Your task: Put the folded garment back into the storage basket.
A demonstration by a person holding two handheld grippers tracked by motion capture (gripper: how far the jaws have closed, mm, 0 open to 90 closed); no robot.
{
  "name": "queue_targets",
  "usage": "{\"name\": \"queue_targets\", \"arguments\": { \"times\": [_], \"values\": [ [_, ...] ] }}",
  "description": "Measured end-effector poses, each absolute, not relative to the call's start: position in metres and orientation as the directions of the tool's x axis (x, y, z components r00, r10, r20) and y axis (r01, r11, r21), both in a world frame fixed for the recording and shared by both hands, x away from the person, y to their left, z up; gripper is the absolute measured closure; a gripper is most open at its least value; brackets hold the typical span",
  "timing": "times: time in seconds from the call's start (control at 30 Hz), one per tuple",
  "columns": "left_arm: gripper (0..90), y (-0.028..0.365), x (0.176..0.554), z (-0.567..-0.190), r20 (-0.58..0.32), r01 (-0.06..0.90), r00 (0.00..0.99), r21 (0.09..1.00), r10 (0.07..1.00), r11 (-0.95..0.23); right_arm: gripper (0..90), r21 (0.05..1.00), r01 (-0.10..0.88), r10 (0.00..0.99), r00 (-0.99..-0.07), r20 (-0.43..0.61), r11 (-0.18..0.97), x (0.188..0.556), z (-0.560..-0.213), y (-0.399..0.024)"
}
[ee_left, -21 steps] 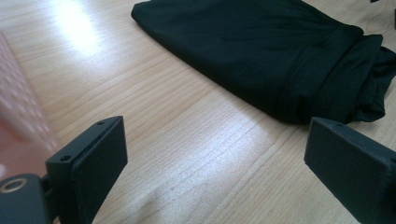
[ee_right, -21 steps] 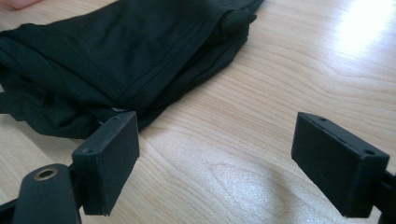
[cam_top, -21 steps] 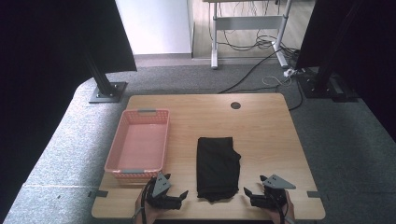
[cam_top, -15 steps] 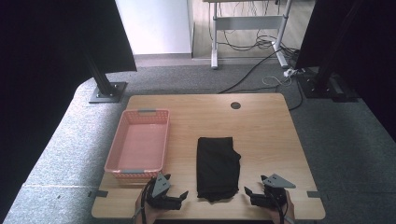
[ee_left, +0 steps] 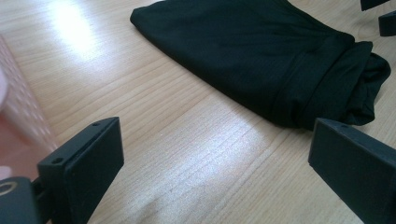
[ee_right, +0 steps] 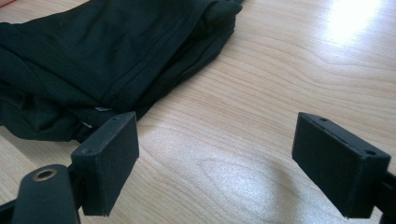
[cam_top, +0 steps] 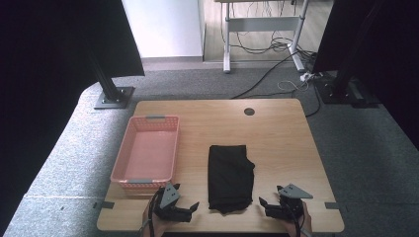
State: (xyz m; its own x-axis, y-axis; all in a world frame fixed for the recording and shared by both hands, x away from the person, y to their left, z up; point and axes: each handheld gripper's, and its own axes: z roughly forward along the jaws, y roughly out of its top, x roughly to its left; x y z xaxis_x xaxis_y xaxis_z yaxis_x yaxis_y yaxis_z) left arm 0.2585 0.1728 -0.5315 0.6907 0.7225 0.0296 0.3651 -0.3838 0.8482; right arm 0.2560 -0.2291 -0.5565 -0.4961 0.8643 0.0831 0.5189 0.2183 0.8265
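A folded black garment [cam_top: 230, 176] lies on the wooden table [cam_top: 276, 138], near its front edge. My left gripper [cam_top: 190, 211] rests low on the table just left of the garment's near end, open, with only bare wood between its jaws. From the left gripper view the garment [ee_left: 275, 60] lies ahead and to the right. My right gripper [cam_top: 264, 205] sits just right of the garment's near end, open and holding nothing. Through the right gripper view the garment [ee_right: 107, 60] spreads ahead and to the left, close to the left jaw.
A pink plastic basket [cam_top: 147, 154] stands on the table's left half, just beyond my left gripper; its pale wall [ee_left: 18, 107] shows close at the left of the left gripper view. A round cable hole [cam_top: 249, 111] marks the table's far side. Black stands and cables lie on the floor beyond.
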Motion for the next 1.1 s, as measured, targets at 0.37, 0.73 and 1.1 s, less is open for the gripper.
{"name": "queue_targets", "arguments": {
  "times": [0.37,0.73,1.1],
  "values": [
    [3.1,0.17,0.258,-0.532,0.037,0.362,0.692,0.846,0.721,-0.391,14.4,0.831,0.521,0.879,-0.469,0.087,0.196,0.256,-0.556,-0.23],
    [3.6,0.165,0.254,-0.519,0.062,0.338,0.669,0.862,0.741,-0.377,14.2,0.831,0.519,0.871,-0.483,0.091,0.201,0.256,-0.556,-0.23],
    [4.0,0.163,0.258,-0.514,0.033,0.375,0.643,0.858,0.765,-0.352,14.2,0.829,0.516,0.865,-0.495,0.084,0.215,0.255,-0.556,-0.229]
  ]
}}
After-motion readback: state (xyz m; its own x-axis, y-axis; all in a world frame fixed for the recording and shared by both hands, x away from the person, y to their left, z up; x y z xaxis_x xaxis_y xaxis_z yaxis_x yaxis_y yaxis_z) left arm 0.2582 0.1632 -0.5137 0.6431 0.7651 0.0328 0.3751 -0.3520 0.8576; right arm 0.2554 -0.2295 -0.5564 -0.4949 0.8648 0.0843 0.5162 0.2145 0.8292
